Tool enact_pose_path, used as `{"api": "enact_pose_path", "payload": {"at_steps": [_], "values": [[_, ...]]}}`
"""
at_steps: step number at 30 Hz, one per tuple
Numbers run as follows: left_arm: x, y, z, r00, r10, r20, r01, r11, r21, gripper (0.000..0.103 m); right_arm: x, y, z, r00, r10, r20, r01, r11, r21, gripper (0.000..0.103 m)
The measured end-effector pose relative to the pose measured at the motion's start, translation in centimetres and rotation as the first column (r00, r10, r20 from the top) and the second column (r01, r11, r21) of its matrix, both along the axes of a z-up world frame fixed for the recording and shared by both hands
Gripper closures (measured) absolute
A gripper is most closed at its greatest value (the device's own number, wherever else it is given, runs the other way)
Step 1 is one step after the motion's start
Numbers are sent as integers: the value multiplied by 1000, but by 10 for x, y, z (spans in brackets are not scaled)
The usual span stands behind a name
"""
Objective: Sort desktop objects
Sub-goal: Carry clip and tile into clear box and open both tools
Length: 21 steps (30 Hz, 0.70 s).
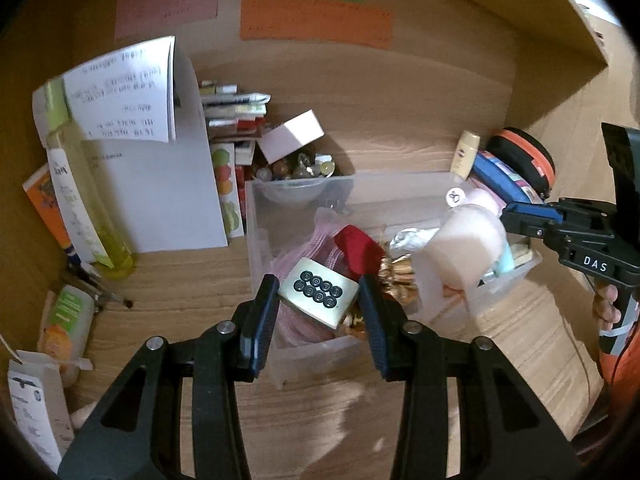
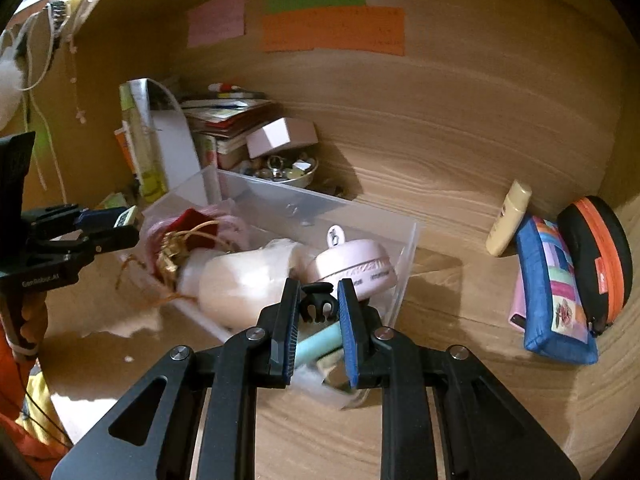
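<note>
While both claws work over the clear plastic storage bin (image 1: 256,216) sitting mid-table toward the back wall, the left claw (image 1: 319,312) grips a flat pale-metal square plate with eight black round studs (image 1: 318,294) between its pads, held above the bin's front-left end. Seen from the right wrist view, that plate (image 2: 127,216) sits edge-on in the left claw (image 2: 120,224), over the bin's left end.

Right claw (image 2: 319,320) is closed on a small black plastic hair clip (image 2: 318,306), held over the bin's near right corner (image 2: 400,280). Under it: mint-green tube (image 2: 320,346), round pink case with grey band (image 2: 352,266), pale pink rounded bottle (image 2: 244,280), red cloth pouch with gold cord (image 2: 196,226), all inside the bin.

Right of the bin, toward the table's right edge: cream squeeze bottle (image 2: 508,220), blue patchwork zip pouch (image 2: 556,292), black oval case with orange zipper (image 2: 600,256), clustered and leaning on each other. Behind the bin, near the back edge: metal bowl of small trinkets (image 2: 286,172), pink box (image 2: 280,136) tilted on it, stack of books (image 2: 224,120). Left side: yellow-green bottle (image 1: 80,208), white paper sheets (image 1: 168,184).
</note>
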State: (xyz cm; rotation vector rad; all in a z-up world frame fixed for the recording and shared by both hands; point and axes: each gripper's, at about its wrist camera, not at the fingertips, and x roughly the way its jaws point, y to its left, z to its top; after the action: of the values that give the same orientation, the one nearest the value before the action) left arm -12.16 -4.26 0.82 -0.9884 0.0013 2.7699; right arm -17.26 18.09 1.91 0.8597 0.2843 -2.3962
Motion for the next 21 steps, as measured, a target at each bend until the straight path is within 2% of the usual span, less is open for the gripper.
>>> {"api": "enact_pose_path", "payload": {"at_steps": [3, 7, 13, 18, 20, 21], "values": [[-4, 0, -4, 1000, -5, 20, 5, 1000, 11, 62, -5, -1, -4, 1000, -4, 9, 3, 1000, 7, 86], [-3, 4, -5, 1000, 5, 14, -5, 1000, -9, 62, -4, -3, -10, 1000, -1, 7, 1, 999, 32, 86], [-6, 1, -6, 1000, 6, 23, -7, 1000, 18, 60, 1, -9, -13, 1000, -3, -20, 5, 997, 77, 86], [-4, 1, -3, 1000, 2, 17, -3, 1000, 31, 51, 3, -8, -11, 1000, -11, -22, 13, 997, 80, 85], [0, 4, -1, 1000, 1, 2, -1, 1000, 24, 43, 5, -7, -10, 1000, -12, -25, 14, 997, 77, 85], [4, 5, 2, 1000, 2, -20, -2, 1000, 18, 42, 6, -6, -8, 1000, -15, -27, 17, 997, 75, 83]]}}
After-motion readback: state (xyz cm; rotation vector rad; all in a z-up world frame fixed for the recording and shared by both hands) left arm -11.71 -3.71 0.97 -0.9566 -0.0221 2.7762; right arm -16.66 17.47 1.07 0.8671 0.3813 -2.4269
